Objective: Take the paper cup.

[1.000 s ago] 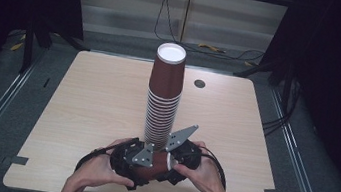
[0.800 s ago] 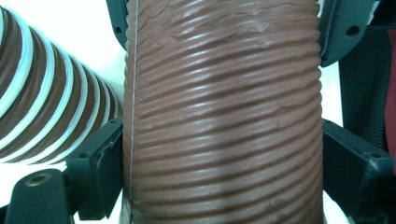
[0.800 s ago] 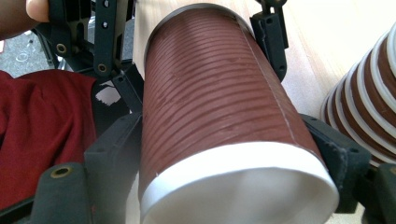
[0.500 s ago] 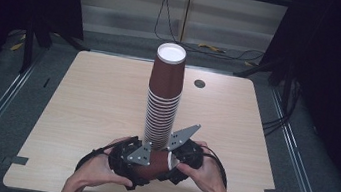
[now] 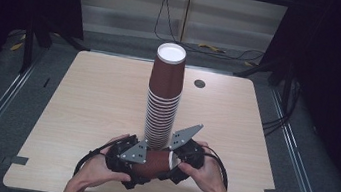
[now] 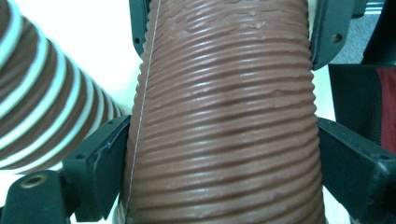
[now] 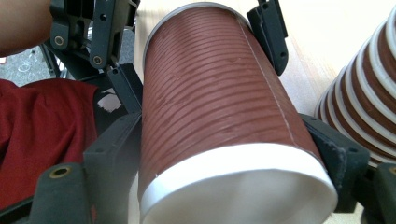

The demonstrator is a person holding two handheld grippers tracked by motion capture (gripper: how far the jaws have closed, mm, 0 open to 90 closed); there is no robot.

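The single brown ribbed paper cup [image 5: 153, 163] lies on its side near the front edge of the tabletop [image 5: 87, 99], held between both tongs just in front of the tall stack of inverted cups [image 5: 164, 95]; the left tongs [image 5: 134, 164] grip its narrow base end, the right tongs [image 5: 176, 158] its white-rimmed mouth end. In the left gripper view the jaws press against both sides of the ribbed wall [image 6: 224, 116]; they have just been opening and then easing back in, with the cup between them throughout, which suggests a re-grip rather than a release. In the right gripper view the jaws are clamped on the cup [image 7: 215, 121] near its rim. Compared with a second ago the cup and both hands sit in much the same place; the stack is unchanged; judged from this, the cup is separated and awaits placement. The tabletop is pale wood with a round grommet [image 5: 199, 83]; dark curtains and floor cables [image 5: 225, 50] surround it.
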